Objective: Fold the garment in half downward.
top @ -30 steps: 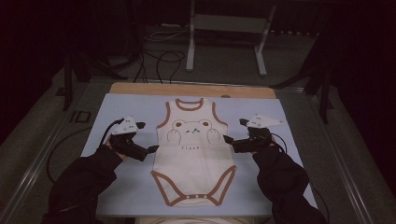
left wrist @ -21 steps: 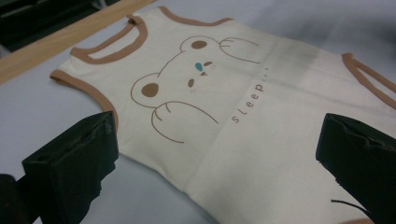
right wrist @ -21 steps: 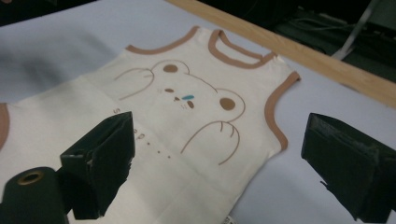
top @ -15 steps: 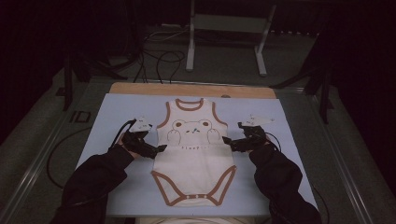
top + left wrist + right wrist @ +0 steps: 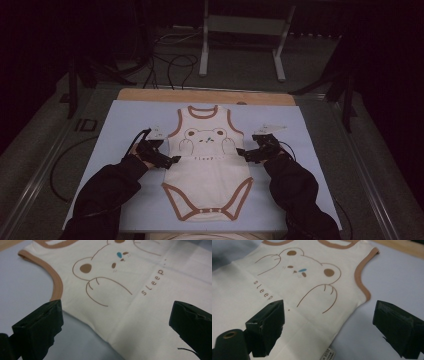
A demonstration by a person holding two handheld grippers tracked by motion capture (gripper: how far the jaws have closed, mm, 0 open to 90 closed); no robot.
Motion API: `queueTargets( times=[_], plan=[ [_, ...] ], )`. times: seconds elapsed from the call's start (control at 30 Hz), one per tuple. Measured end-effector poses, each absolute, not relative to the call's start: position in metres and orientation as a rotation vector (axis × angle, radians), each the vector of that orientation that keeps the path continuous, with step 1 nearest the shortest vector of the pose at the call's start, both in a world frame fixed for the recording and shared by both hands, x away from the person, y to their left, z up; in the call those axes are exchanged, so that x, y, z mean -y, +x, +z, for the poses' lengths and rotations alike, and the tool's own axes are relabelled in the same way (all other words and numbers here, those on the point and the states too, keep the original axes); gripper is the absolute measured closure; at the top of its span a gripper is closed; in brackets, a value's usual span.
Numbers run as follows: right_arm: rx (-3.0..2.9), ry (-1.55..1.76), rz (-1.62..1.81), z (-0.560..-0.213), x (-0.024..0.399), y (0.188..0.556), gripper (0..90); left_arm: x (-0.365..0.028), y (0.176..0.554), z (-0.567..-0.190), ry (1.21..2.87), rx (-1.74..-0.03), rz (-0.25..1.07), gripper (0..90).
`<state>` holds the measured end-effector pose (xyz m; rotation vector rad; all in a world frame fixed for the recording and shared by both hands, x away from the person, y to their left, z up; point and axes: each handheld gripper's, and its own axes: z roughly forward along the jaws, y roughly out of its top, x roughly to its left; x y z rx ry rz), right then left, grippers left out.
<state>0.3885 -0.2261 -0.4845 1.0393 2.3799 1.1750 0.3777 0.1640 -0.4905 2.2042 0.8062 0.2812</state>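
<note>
As both jaws gape at the bodysuit (image 5: 207,165) side seams mid-frame, left gripper (image 5: 172,161) and right gripper (image 5: 241,154), a single layer could be pinched.

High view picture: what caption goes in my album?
Two open claws, left and right, flank a bear bodysuit.

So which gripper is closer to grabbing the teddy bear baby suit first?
Probably the left gripper, narrowly. From above, its open jaws reach the bodysuit's side edge, and in its own view they straddle that edge. The right gripper is also open at the opposite edge, so both look almost equally ready.
</note>
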Motion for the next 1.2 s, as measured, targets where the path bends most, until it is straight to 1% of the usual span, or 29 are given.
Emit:
queueTargets(
  times=[0.07, 0.2, 0.37, 0.47, 0.53, 0.63, 0.7, 0.73, 0.77, 0.83, 0.87, 0.93, 0.97, 1.03, 1.07, 1.2],
  plan=[
    [-2.394, 1.062, 1.150, -0.487, 0.225, 0.391, 10.6, -0.163, 0.379, -0.494, 2.221, -0.821, 0.252, 0.0],
    [-2.426, 1.089, 1.125, -0.493, 0.223, 0.396, 10.7, -0.160, 0.380, -0.498, 2.257, -0.841, 0.252, 0.0],
    [-2.454, 1.120, 1.053, -0.500, 0.222, 0.401, 15.8, -0.160, 0.382, -0.501, 2.282, -0.864, 0.251, 0.4],
    [-2.429, 1.152, 1.029, -0.503, 0.225, 0.405, 21.2, -0.161, 0.385, -0.503, 2.275, -0.907, 0.248, 4.9],
    [-2.426, 1.156, 1.016, -0.504, 0.226, 0.406, 29.1, -0.161, 0.386, -0.503, 2.266, -0.923, 0.241, 5.7],
    [-2.446, 1.146, 0.986, -0.506, 0.224, 0.408, 37.6, -0.160, 0.388, -0.504, 2.268, -0.943, 0.264, 9.1],
    [-2.458, 1.143, 0.980, -0.507, 0.222, 0.408, 40.8, -0.160, 0.389, -0.503, 2.268, -0.953, 0.270, 13.7],
    [-2.461, 1.140, 0.971, -0.508, 0.221, 0.409, 43.1, -0.159, 0.390, -0.503, 2.270, -0.963, 0.278, 15.3],
    [-2.468, 1.140, 0.974, -0.509, 0.221, 0.410, 43.6, -0.159, 0.391, -0.504, 2.273, -0.971, 0.280, 16.1],
    [-2.468, 1.141, 0.958, -0.510, 0.218, 0.411, 49.2, -0.160, 0.392, -0.505, 2.267, -0.979, 0.279, 22.8],
    [-2.475, 1.140, 0.952, -0.511, 0.217, 0.411, 49.3, -0.160, 0.393, -0.505, 2.262, -0.990, 0.284, 25.4],
    [-2.483, 1.140, 0.921, -0.512, 0.215, 0.412, 54.3, -0.159, 0.394, -0.507, 2.274, -1.000, 0.286, 32.8],
    [-2.491, 1.145, 0.906, -0.513, 0.214, 0.413, 54.7, -0.159, 0.395, -0.508, 2.280, -1.003, 0.306, 33.2],
    [-2.496, 1.150, 0.890, -0.514, 0.213, 0.413, 59.3, -0.159, 0.396, -0.508, 2.265, -1.023, 0.301, 39.5],
    [-2.498, 1.150, 0.882, -0.513, 0.213, 0.413, 60.8, -0.159, 0.397, -0.509, 2.266, -1.028, 0.311, 40.1],
    [-2.514, 1.128, 0.859, -0.512, 0.210, 0.412, 71.1, -0.158, 0.399, -0.513, 2.278, -1.055, 0.314, 47.9]
  ],
)
